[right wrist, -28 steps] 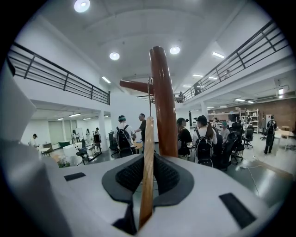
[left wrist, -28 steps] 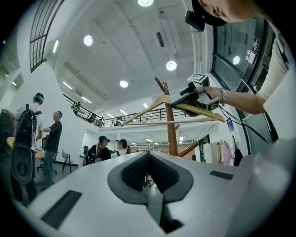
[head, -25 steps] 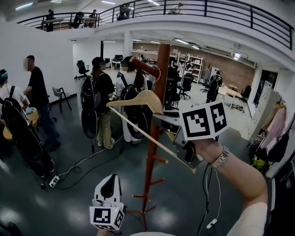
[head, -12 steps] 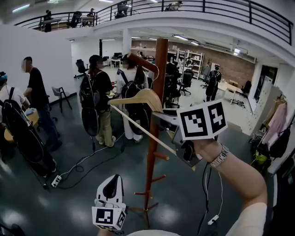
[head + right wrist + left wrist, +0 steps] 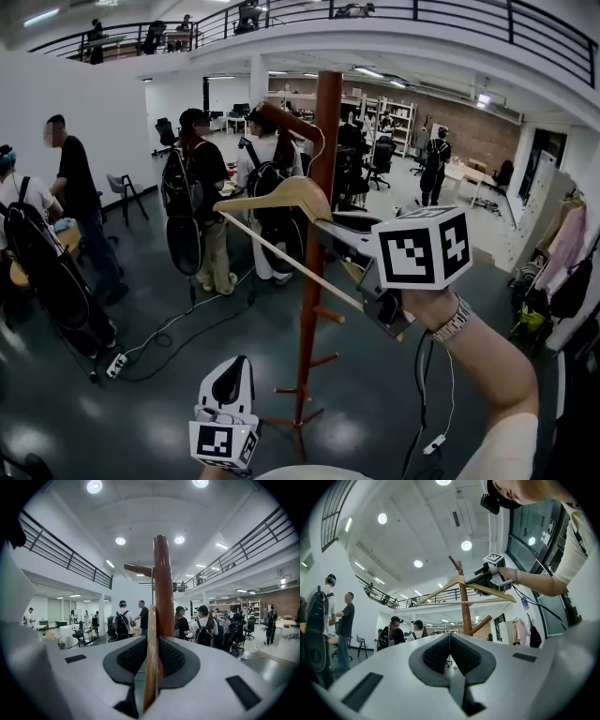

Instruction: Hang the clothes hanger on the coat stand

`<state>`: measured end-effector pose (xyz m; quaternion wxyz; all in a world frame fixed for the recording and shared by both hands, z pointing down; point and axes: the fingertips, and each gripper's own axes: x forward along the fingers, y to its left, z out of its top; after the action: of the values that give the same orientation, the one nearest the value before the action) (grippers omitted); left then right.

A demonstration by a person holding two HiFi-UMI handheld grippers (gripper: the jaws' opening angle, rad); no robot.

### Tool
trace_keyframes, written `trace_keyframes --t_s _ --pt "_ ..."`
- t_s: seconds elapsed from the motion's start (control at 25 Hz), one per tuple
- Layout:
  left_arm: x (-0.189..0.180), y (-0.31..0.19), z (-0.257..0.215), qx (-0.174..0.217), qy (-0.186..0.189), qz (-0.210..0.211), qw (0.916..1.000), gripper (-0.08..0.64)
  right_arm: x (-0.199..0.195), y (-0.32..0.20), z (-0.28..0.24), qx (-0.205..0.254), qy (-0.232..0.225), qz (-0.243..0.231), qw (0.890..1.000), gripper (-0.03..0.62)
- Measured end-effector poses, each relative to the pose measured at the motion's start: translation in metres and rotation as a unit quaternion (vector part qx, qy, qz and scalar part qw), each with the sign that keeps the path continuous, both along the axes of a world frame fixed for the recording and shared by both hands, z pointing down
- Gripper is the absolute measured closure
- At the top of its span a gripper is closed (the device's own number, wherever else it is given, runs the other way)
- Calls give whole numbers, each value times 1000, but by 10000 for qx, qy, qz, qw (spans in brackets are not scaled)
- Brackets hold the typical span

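Note:
A wooden clothes hanger (image 5: 281, 199) with a crossbar is held up against the brown coat stand (image 5: 314, 272). My right gripper (image 5: 336, 239) is shut on the hanger's right shoulder. In the right gripper view the hanger (image 5: 151, 667) runs edge-on between the jaws, with the stand's pole (image 5: 162, 588) and an upper peg (image 5: 138, 569) right behind. The hanger's metal hook (image 5: 320, 150) curls beside that upper peg (image 5: 286, 122); whether it rests on it cannot be told. My left gripper (image 5: 228, 380) hangs low near the stand's base, shut and empty, looking up at the hanger (image 5: 454, 585).
Several people with backpacks (image 5: 202, 187) stand behind and left of the stand. A power strip (image 5: 117, 364) and cables lie on the dark floor at left. Lower pegs (image 5: 328, 314) stick out of the pole. Garments (image 5: 567, 253) hang at the far right.
My right gripper has rolled a little, its marker cube now showing more of its top face. The hanger stays by the upper peg. The left gripper has barely moved.

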<state>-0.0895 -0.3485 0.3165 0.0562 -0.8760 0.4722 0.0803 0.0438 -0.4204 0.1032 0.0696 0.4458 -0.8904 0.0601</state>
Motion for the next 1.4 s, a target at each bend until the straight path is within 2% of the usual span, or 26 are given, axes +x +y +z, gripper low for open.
trace_keyframes --t_s 0.16,0.44,0.8,1.04,1.12,1.24,1.32,1.4 --pt "12 5 4 -22 -45 -34 10000 548 15 13 -2 195 -80 -97 9997 522" --pt "15 5 5 46 -195 -78 9998 548 13 30 -5 504 -8 -280 9983 522" --pt "27 9 14 -6 -389 -227 9990 548 33 59 -12 917 -145 -519 9943 522" --pt "31 13 10 78 -190 -262 9994 548 38 74 -2 1010 -302 -611 9925 522" --pt "33 16 12 44 -205 -284 9994 548 46 79 2 1174 -429 -498 9909 522" --pt "34 22 21 -99 -344 -331 9988 548 65 85 20 1509 -455 -71 9875 523" --pt "33 26 27 -141 -351 -363 9986 548 73 92 41 1818 -237 221 9828 523" --pt "30 29 31 -144 -330 -404 9985 548 78 102 62 2281 146 564 9719 528"
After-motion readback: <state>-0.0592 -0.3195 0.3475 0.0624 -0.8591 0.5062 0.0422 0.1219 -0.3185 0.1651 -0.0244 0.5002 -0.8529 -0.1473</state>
